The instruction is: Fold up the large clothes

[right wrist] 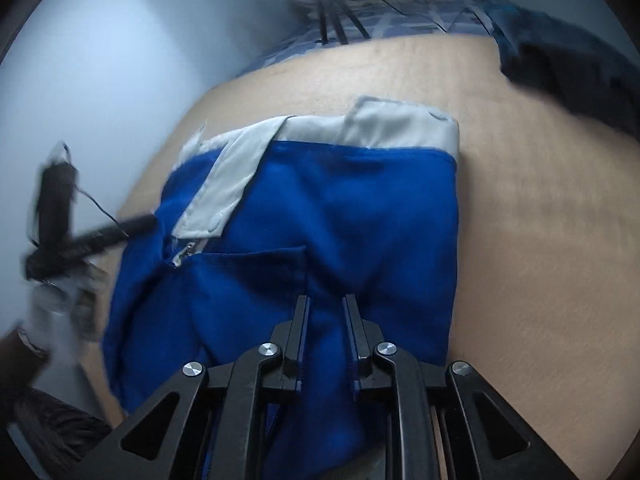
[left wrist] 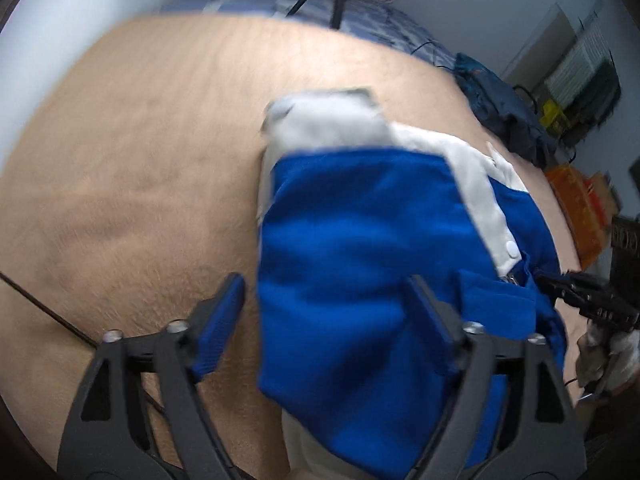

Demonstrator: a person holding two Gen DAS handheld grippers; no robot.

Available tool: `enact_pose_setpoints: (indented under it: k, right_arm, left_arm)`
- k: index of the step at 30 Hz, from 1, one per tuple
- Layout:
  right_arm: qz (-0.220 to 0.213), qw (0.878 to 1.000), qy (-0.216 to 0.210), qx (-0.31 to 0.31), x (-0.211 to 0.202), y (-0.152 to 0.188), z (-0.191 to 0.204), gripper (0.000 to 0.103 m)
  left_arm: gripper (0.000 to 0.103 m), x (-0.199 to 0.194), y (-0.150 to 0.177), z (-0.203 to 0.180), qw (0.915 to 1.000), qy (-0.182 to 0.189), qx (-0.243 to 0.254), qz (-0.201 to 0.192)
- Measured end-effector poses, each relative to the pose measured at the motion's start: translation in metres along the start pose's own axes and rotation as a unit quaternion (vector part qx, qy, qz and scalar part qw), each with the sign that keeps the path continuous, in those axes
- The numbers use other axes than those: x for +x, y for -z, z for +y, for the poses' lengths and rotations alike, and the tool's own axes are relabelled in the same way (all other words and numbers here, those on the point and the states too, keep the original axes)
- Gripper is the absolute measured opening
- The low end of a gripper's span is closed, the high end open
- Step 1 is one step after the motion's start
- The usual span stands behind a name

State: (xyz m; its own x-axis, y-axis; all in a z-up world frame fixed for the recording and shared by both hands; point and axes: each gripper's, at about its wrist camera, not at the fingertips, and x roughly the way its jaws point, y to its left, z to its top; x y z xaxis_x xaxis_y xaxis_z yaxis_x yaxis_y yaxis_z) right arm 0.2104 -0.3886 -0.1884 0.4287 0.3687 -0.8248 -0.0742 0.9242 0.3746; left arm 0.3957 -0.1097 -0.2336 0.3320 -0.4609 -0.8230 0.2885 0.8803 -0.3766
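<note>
A blue jacket with white trim and snap buttons [left wrist: 360,240] lies partly folded on a tan surface [left wrist: 140,160]. My left gripper [left wrist: 324,292] is open, its fingers spread above the jacket's near left edge. In the right wrist view the jacket [right wrist: 320,208] fills the middle. My right gripper [right wrist: 326,304] is nearly closed on a fold of blue cloth that runs between its fingers. The other gripper shows as a blurred dark shape at the jacket's side in each view, in the left wrist view [left wrist: 580,292] and in the right wrist view [right wrist: 80,236].
A dark blue garment [left wrist: 500,108] lies at the far edge of the surface, also in the right wrist view [right wrist: 568,76]. Patterned bedding [left wrist: 320,8] lies behind. An orange box [left wrist: 576,204] and shelves stand at the right. A black cable [left wrist: 48,312] crosses the near left.
</note>
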Motion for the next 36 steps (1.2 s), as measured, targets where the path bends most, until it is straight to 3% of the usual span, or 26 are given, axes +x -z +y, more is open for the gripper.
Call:
enact_pose_setpoints:
  k: [2, 4, 5, 7, 10, 12, 14, 21, 26, 27, 31, 34, 36]
  right_arm:
    - [0.005, 1.000, 0.001, -0.019, -0.006, -0.001, 0.004, 0.019]
    - [-0.013, 0.999, 0.001, -0.030, -0.021, 0.001, 0.007, 0.032]
    - [-0.026, 0.999, -0.003, -0.029, -0.030, 0.000, 0.005, 0.035]
    - [-0.046, 0.999, -0.008, -0.024, -0.041, -0.002, -0.003, 0.056]
    - [-0.082, 0.996, -0.015, 0.008, -0.052, -0.006, -0.028, 0.077]
    - [-0.085, 0.994, -0.041, 0.052, -0.048, -0.008, -0.051, 0.078]
    - [-0.075, 0.992, -0.065, 0.084, -0.040, -0.008, -0.067, 0.077]
    - [-0.027, 0.985, -0.112, 0.128, -0.008, 0.008, -0.087, 0.077]
    - [-0.022, 0.976, -0.165, 0.139, 0.005, 0.007, -0.087, 0.076]
    - [-0.020, 0.974, -0.175, 0.141, 0.008, 0.006, -0.086, 0.072]
    - [-0.015, 0.969, -0.197, 0.147, 0.013, 0.009, -0.087, 0.065]
    - [-0.019, 0.966, -0.205, 0.155, 0.016, 0.008, -0.087, 0.060]
    - [-0.020, 0.967, -0.202, 0.155, 0.017, 0.006, -0.082, 0.056]
  left_arm:
    - [0.086, -0.004, -0.002, 0.010, 0.9997, 0.009, -0.023, 0.007]
    - [0.086, -0.016, -0.003, 0.014, 0.9998, -0.001, -0.017, -0.007]
    - [0.086, -0.023, -0.004, 0.019, 0.9996, 0.012, -0.022, -0.013]
    - [0.086, -0.031, -0.005, 0.033, 0.9965, 0.056, -0.059, -0.018]
    - [0.086, -0.031, -0.007, 0.060, 0.9791, 0.138, -0.149, -0.009]
    - [0.086, -0.026, -0.007, 0.072, 0.9684, 0.167, -0.185, 0.003]
    - [0.086, -0.021, -0.008, 0.076, 0.9654, 0.178, -0.190, 0.017]
    - [0.086, -0.002, -0.007, 0.079, 0.9649, 0.179, -0.186, 0.049]
    - [0.084, 0.009, -0.012, 0.071, 0.9611, 0.198, -0.183, 0.061]
    - [0.082, 0.014, -0.013, 0.069, 0.9609, 0.198, -0.182, 0.066]
    - [0.079, 0.023, -0.017, 0.052, 0.9682, 0.186, -0.153, 0.069]
    - [0.070, 0.031, -0.021, 0.040, 0.9697, 0.180, -0.148, 0.072]
    - [0.065, 0.030, -0.023, 0.029, 0.9762, 0.160, -0.127, 0.071]
